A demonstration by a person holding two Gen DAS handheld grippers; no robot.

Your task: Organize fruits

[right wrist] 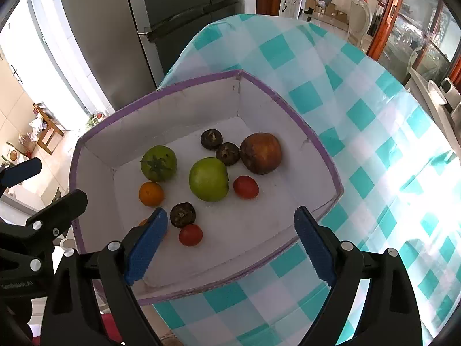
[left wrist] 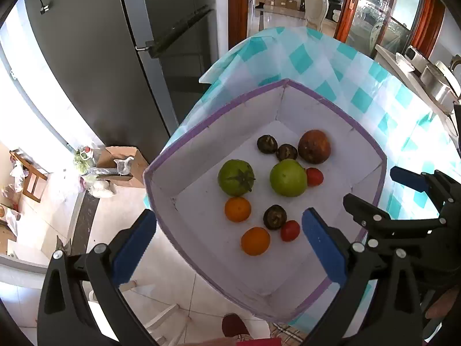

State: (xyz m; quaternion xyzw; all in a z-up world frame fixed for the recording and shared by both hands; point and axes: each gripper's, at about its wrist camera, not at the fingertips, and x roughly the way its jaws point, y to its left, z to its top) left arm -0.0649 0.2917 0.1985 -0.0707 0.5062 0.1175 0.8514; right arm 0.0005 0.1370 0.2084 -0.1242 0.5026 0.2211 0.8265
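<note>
box [right wrist: 161, 88] – white, purple rim | tablecloth [right wrist: 360, 115] – teal-white check | gripper pads [right wrist: 147, 245] blue

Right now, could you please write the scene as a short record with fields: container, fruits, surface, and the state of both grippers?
container: white box with purple rim, open top, on the table
green fruits: two
oranges: two
red tomatoes: two
dark brown fruits: three
reddish-brown fruit: one
surface: teal-and-white checked tablecloth
left gripper: open, empty, above the box
right gripper: open, empty, above the box
</note>
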